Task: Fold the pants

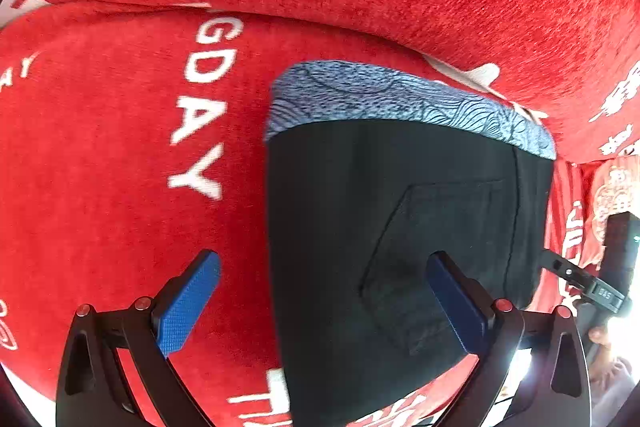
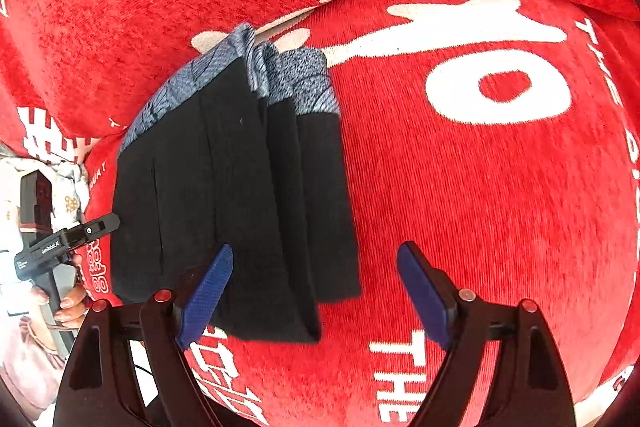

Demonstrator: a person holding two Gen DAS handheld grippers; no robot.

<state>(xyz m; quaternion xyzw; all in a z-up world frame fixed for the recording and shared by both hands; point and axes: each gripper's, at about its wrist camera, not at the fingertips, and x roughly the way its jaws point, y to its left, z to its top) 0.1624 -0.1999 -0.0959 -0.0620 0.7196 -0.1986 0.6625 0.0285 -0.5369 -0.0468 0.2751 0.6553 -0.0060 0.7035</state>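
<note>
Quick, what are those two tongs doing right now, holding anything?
Left tongs: open, holding nothing, above the black pants.
Right tongs: open, holding nothing, at the pants' edge.

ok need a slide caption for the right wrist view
Open right gripper above the folded black pants on a red printed blanket.

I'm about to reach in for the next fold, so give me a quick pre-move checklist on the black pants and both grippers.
1. Left gripper jaws open, nothing pinched: ok.
2. Right gripper jaws open, nothing pinched: ok.
3. Black pants with blue-grey patterned waistband lying flat on red printed fabric cover: ok.
4. Folded layers aligned: not ok, edges step apart at the right.
5. Left edge of pants straight: ok in the left wrist view.
6. Underside free of bunching: cannot tell.
</note>
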